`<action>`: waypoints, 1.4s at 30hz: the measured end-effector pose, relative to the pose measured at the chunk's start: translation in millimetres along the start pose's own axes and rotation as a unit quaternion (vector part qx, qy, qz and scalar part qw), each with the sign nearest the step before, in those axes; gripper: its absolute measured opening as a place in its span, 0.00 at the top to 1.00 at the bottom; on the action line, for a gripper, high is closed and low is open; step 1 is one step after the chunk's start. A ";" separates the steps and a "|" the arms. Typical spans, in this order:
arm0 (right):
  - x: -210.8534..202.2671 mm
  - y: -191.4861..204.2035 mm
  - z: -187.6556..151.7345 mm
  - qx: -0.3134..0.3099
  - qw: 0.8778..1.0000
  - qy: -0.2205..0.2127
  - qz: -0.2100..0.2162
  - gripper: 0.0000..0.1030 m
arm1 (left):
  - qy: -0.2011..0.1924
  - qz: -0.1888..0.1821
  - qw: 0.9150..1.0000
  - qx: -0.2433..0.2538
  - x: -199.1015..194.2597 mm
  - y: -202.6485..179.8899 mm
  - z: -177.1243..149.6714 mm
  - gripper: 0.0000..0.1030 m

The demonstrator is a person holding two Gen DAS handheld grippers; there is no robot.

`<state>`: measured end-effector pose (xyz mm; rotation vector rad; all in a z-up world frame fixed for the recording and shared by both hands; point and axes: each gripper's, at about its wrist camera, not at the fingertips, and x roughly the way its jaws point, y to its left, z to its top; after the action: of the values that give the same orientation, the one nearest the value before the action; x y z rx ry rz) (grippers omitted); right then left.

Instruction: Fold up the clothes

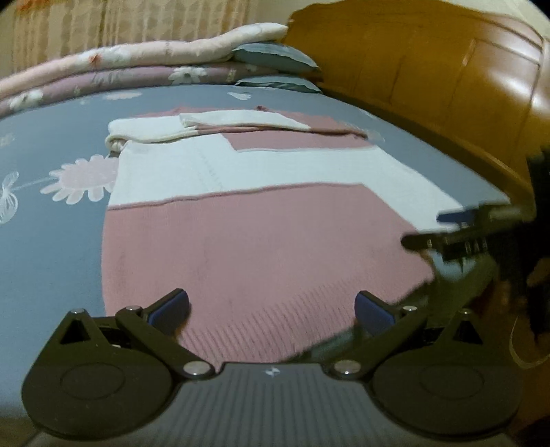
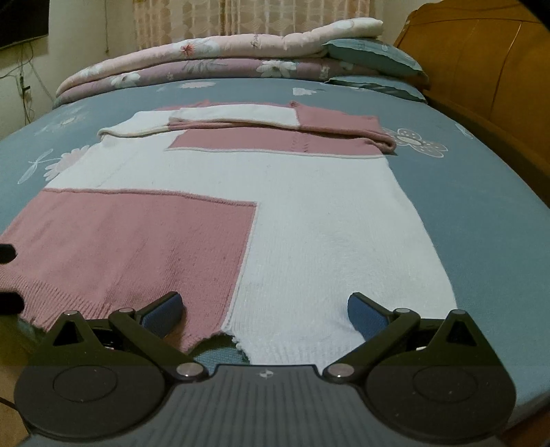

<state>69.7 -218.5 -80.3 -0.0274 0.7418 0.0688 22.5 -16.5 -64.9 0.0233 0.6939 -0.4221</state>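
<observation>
A pink and white knit sweater [image 1: 257,240] [image 2: 309,223] lies flat on the blue-grey flowered bedsheet [image 1: 51,240] [image 2: 481,206], with both sleeves folded across its far end. My left gripper [image 1: 273,306] is open, low over the pink ribbed hem, with nothing between its fingers. My right gripper [image 2: 266,306] is open at the hem where the pink and white panels meet, and holds nothing. In the left wrist view the right gripper [image 1: 443,228] shows at the sweater's white near corner.
Folded floral quilts [image 2: 213,58] and two teal pillows [image 2: 374,55] are stacked at the far end of the bed. A wooden headboard [image 1: 447,68] [image 2: 488,58] runs along the right side. A curtain [image 2: 240,17] hangs behind, and cables [image 2: 24,89] run down the left wall.
</observation>
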 end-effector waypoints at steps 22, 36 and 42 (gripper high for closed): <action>-39.4 12.4 -0.3 -0.129 0.991 -0.036 -0.004 0.00 | -0.058 0.048 0.937 0.342 -7.2 -61.8 -2.7 0.01; -64.5 57.4 -7.6 -0.293 0.954 -0.064 0.006 0.00 | -0.078 0.063 0.874 0.475 18.0 -95.9 7.3 0.00; -64.3 76.4 -10.6 -0.358 0.931 -0.075 0.019 0.00 | -0.069 0.051 0.895 0.438 18.8 -82.5 31.0 0.00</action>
<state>9.8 -146.2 -44.7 -0.6979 0.5307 0.3736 22.7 -103.9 -43.0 0.8759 0.3125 -0.6020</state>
